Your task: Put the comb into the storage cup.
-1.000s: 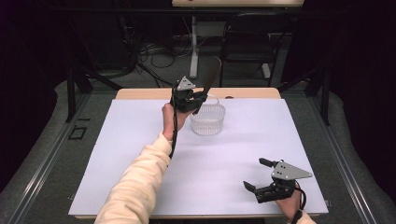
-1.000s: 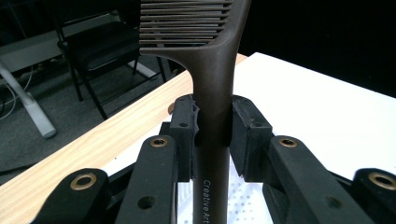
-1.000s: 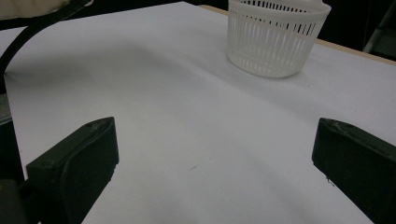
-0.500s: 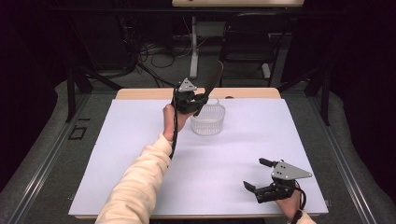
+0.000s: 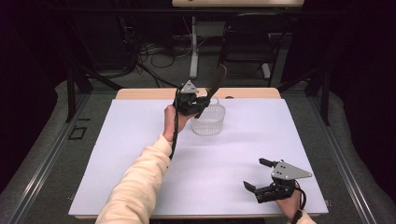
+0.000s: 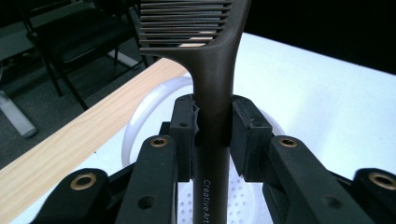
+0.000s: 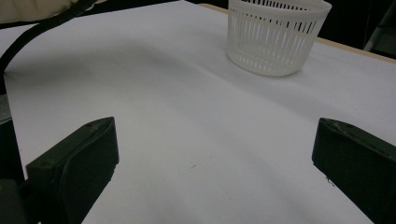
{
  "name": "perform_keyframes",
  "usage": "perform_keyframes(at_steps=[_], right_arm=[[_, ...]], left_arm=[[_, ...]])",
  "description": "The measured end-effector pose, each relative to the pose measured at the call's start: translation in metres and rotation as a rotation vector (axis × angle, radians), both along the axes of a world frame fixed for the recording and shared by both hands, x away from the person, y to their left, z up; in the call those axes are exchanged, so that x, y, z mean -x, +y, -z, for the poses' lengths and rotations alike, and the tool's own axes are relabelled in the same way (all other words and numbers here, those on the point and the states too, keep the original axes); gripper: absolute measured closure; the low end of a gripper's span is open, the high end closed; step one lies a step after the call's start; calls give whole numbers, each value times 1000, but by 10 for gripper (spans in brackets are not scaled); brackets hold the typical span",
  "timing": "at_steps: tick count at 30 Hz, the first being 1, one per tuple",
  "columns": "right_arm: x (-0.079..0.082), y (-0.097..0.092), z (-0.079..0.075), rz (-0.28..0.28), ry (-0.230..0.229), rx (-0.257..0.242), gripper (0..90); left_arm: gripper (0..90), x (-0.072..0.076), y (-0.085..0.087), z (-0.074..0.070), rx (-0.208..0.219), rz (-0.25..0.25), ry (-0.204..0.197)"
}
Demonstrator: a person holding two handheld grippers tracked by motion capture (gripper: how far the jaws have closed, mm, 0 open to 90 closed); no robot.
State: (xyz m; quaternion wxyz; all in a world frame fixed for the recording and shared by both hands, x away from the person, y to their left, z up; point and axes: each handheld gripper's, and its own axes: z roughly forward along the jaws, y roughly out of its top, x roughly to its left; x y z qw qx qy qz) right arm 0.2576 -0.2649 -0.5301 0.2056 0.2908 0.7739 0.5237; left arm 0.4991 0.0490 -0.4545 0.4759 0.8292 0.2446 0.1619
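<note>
A dark brown comb (image 6: 212, 84) stands upright with its handle clamped between the pads of my left gripper (image 6: 212, 126), teeth end up. From above, the left gripper (image 5: 201, 103) holds the comb (image 5: 216, 80) over the near-left rim of a white perforated basket (image 5: 208, 122), whose rim (image 6: 140, 116) curves under the jaws. My right gripper (image 5: 254, 173) rests near the front right of the table, open with nothing between its jaws. Its own view has the right gripper (image 7: 215, 154) facing bare white surface, with the basket (image 7: 275, 37) farther off.
A white sheet (image 5: 140, 154) covers the table, and a wooden strip (image 5: 140, 93) is exposed along the far edge. A dark chair (image 5: 250, 42) and floor cables lie beyond the table. The left gripper's cable (image 7: 42, 25) trails along the sleeve.
</note>
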Motion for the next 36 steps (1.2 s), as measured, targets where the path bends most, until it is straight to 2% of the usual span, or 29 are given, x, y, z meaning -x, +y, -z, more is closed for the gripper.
perform_keyframes(at_steps=[8, 24, 36], right_arm=[[0, 0, 0, 0, 4, 3, 1], [0, 0, 0, 0, 2, 0, 2], [0, 0, 0, 2, 7, -2, 2]], left_arm=[[722, -1, -1, 2, -9, 12, 15], [723, -2, -4, 4, -58, 25, 14], [723, -4, -7, 8, -75, 35, 24]])
